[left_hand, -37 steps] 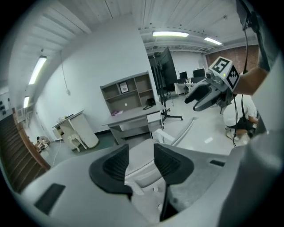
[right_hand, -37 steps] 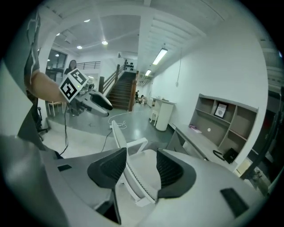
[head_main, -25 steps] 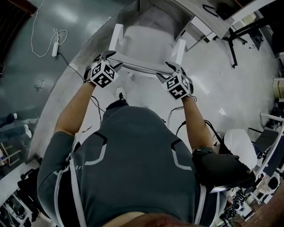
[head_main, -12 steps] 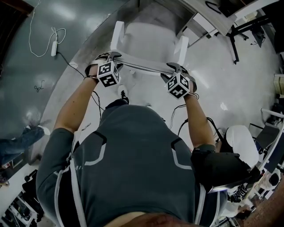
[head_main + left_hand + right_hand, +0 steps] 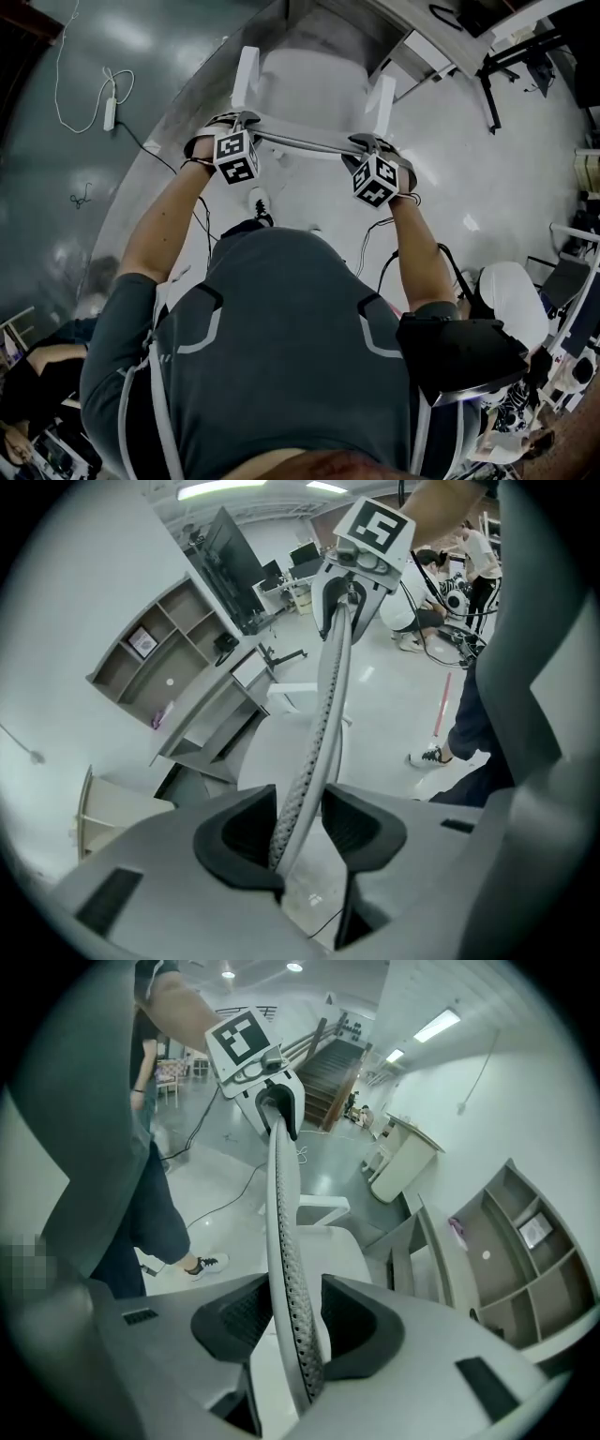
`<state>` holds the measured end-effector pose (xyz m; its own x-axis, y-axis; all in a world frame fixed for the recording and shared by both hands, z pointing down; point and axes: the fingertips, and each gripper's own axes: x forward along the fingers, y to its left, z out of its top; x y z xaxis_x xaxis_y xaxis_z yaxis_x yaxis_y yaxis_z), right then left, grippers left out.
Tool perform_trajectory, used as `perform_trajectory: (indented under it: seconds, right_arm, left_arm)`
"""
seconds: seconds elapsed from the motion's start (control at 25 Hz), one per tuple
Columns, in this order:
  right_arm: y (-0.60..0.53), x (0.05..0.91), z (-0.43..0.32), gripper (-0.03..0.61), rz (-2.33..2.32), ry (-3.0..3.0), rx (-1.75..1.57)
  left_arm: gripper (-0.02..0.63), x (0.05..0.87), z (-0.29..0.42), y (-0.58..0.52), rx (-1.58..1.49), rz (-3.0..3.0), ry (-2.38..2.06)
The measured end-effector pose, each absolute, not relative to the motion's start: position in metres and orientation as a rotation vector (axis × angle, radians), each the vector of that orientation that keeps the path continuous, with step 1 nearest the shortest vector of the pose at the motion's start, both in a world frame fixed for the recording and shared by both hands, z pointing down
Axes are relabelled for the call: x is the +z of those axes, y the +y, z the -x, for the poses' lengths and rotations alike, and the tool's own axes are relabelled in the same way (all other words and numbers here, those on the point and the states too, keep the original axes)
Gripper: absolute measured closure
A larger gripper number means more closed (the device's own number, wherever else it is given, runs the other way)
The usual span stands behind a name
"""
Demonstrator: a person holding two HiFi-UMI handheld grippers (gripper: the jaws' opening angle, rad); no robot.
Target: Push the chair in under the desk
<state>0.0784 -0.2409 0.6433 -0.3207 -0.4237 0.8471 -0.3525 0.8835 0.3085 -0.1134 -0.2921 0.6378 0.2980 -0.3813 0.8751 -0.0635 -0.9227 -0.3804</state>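
Observation:
A white chair with a mesh backrest stands in front of me, its seat facing the grey desk at the top of the head view. My left gripper sits on the left end of the backrest's top edge, my right gripper on the right end. In the left gripper view the backrest edge runs between the closing jaws of the left gripper, and both pads touch it. The right gripper is likewise closing on the mesh edge.
A power strip with its cable lies on the dark floor at the left. A second white chair stands at my right. Open shelving stands beside the desk. A black stand is at the upper right.
Both grippers have slid forward onto the backrest's top edge and their jaws have narrowed on it. A person at the left edge has moved toward the lower corner.

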Motion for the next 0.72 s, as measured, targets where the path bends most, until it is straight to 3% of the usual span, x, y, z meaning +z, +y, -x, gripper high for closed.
perform_trajectory:
  seconds: [0.72]
  right_arm:
    - [-0.319, 0.654, -0.081, 0.444, -0.548, -1.833, -0.063]
  left_arm:
    - [0.476, 0.637, 0.112, -0.372, -1.676, 2.295, 0.260]
